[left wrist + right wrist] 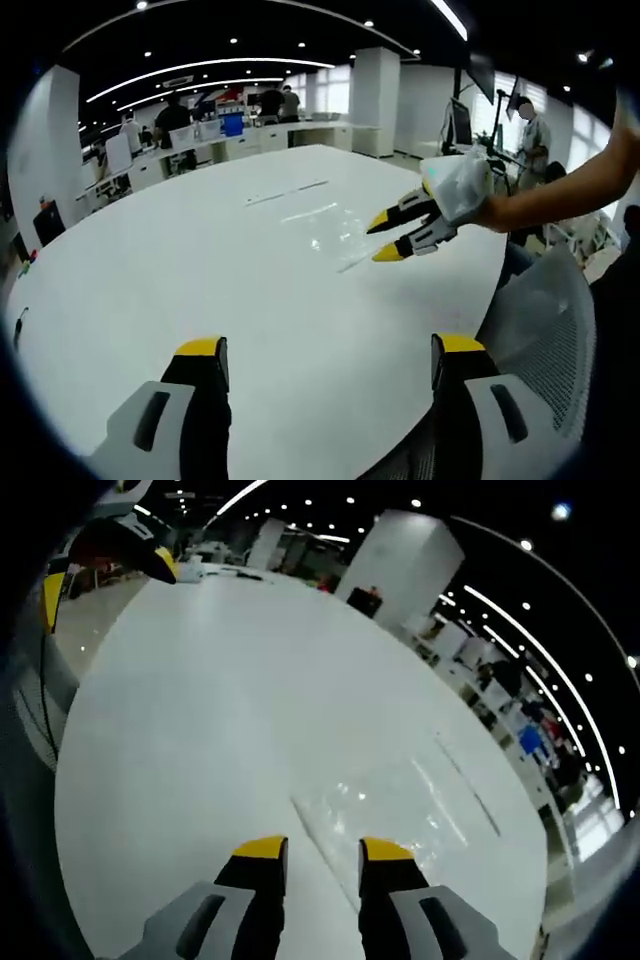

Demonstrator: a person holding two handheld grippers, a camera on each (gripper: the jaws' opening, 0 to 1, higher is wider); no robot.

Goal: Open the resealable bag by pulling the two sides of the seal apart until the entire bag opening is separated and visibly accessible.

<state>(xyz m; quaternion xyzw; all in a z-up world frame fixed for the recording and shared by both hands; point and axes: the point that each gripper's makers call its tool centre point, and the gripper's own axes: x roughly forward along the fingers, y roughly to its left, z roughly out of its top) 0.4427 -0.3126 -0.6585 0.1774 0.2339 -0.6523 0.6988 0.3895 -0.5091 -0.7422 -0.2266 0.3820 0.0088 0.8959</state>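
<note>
The clear bag (400,810) lies flat on the white counter (200,700), just ahead of the right gripper (322,852), jaws parted and empty; the left gripper (330,350) stands wide open, well back.

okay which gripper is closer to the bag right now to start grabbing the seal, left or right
Right. The right gripper is open and hovers just at the near edge of the clear bag lying flat on the white table. The left gripper, also open, sits well back from the bag, with bare table between.
</note>
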